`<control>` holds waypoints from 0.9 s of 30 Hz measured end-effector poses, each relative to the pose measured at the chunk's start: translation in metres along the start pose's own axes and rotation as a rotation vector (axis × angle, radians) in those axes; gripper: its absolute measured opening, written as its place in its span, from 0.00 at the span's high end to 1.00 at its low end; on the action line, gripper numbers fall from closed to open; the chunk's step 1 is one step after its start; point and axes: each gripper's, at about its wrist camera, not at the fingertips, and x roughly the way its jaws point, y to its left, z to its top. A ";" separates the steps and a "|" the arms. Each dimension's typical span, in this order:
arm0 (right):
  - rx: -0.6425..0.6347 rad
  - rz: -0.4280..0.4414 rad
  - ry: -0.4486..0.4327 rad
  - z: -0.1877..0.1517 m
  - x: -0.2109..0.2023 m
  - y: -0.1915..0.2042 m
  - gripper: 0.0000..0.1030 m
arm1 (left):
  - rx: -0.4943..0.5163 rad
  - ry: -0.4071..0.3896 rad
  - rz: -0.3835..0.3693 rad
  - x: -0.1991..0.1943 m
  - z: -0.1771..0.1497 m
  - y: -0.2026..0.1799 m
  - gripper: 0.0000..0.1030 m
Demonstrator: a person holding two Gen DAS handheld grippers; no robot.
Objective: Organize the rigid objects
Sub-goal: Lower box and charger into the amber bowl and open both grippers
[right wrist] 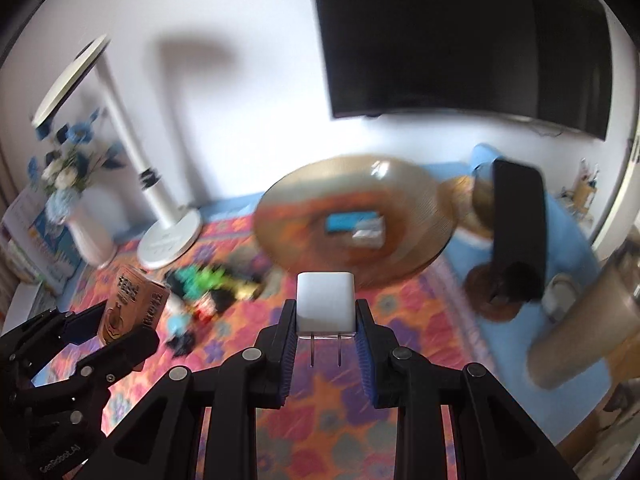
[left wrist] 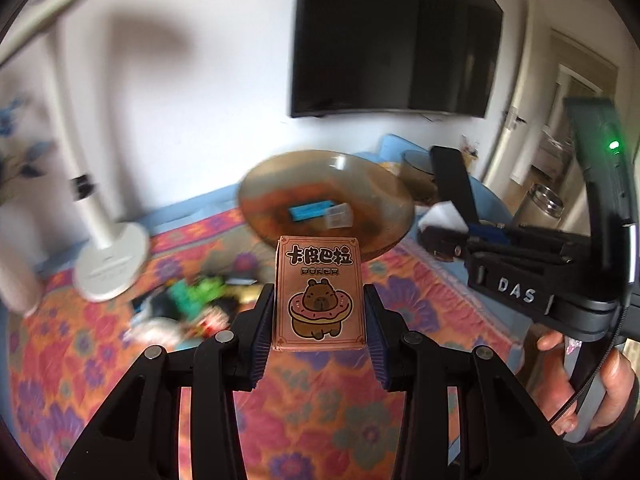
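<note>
My left gripper is shut on a pink card box printed with a cartoon capybara, held upright above the flowered cloth. My right gripper is shut on a white plug adapter whose two metal prongs point back toward the camera. Ahead of both stands a wide amber glass bowl holding a blue flat item and a small clear case. The right wrist view shows the left gripper with the card box at lower left.
A heap of small toys lies on the flowered cloth left of the bowl. A white lamp stand and a vase of blue flowers stand at left. A dark TV hangs on the wall. A hand holds the right gripper.
</note>
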 end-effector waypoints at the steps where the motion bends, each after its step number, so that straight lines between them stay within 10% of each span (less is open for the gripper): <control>1: 0.002 -0.012 -0.012 0.008 0.002 -0.005 0.75 | -0.002 0.004 -0.024 0.008 0.008 0.001 0.63; 21: 0.051 -0.007 0.161 0.040 0.116 -0.030 0.75 | 0.019 0.122 -0.067 0.142 0.046 0.016 0.62; 27: 0.059 -0.051 0.148 0.042 0.114 -0.035 0.58 | 0.010 0.054 -0.017 0.122 0.049 0.023 0.30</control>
